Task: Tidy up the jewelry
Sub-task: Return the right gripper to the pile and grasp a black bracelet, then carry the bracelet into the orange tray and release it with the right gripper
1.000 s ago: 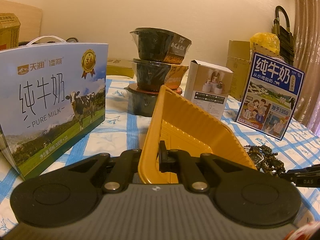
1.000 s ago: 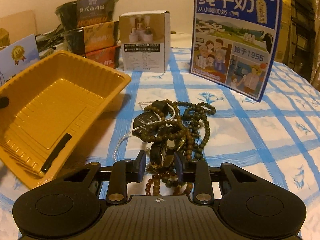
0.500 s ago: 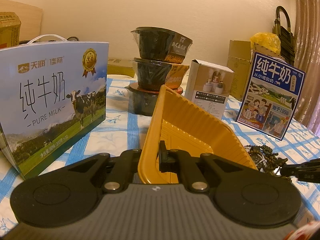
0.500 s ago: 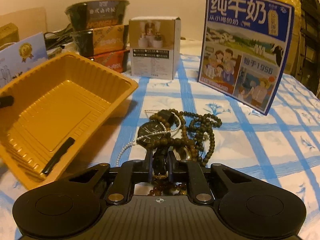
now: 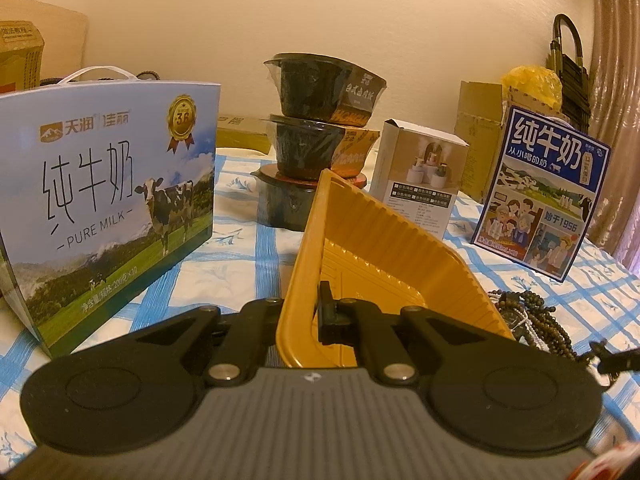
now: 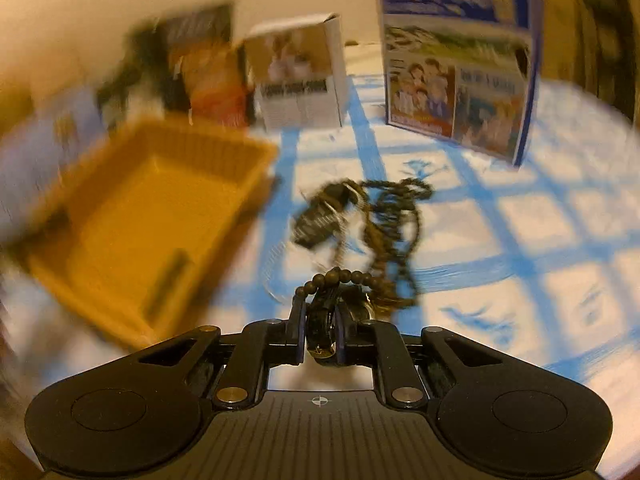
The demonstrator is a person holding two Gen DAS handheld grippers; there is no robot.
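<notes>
The right hand-held gripper (image 6: 320, 326), open over the jewelry a second ago, has now clamped narrow on a dark watch (image 6: 325, 330) and is lifting it, a bead strand (image 6: 340, 277) draped over its fingertips. The left hand-held gripper (image 5: 299, 312) stays pinched on the rim of the yellow tray (image 5: 372, 240), tilted up at 12 o'clock. The remaining jewelry heap (image 6: 372, 220) lies on the table (image 6: 540, 280) toward 1 o'clock, so the first piece looks ready to go into the tray at 10 o'clock.
</notes>
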